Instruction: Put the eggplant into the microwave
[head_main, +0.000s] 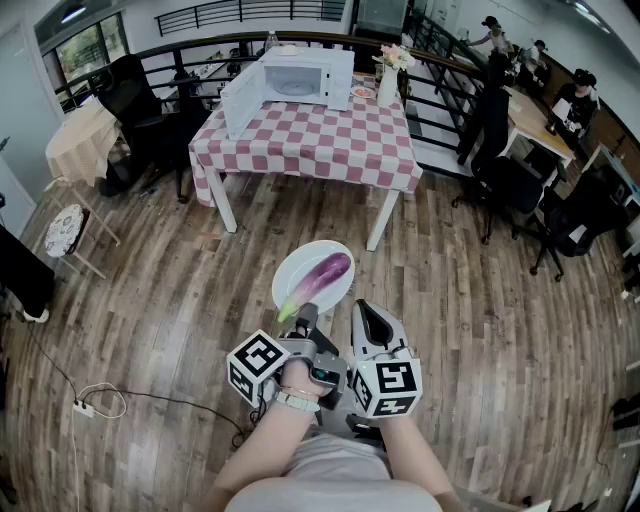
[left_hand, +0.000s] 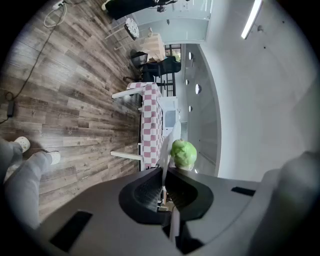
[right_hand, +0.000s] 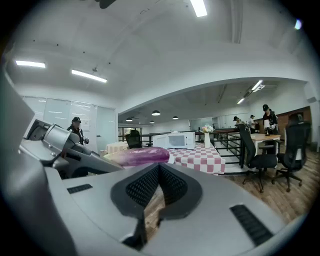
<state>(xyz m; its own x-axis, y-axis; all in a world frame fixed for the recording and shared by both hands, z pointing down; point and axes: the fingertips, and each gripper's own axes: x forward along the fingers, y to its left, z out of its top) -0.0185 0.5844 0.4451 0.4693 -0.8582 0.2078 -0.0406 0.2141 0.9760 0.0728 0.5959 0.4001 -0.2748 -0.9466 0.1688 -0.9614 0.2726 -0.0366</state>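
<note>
A purple eggplant (head_main: 322, 277) with a green stem end lies on a white plate (head_main: 300, 260) held over the wooden floor. My left gripper (head_main: 305, 318) is shut on the plate's near rim (left_hand: 164, 150); the green stem end (left_hand: 183, 153) shows just past its jaws. My right gripper (head_main: 368, 315) is shut and empty, just right of the plate, with the eggplant (right_hand: 142, 156) ahead and to its left. The white microwave (head_main: 300, 78) stands far ahead on a red-checked table (head_main: 310, 140), its door swung open to the left.
A vase of flowers (head_main: 388, 80) and a small plate stand to the right of the microwave. Black office chairs (head_main: 500, 185) and people at desks fill the right side. A cloth-covered round table (head_main: 75, 140) and a stool are at the left, and a power strip with cable (head_main: 85, 405) lies on the floor.
</note>
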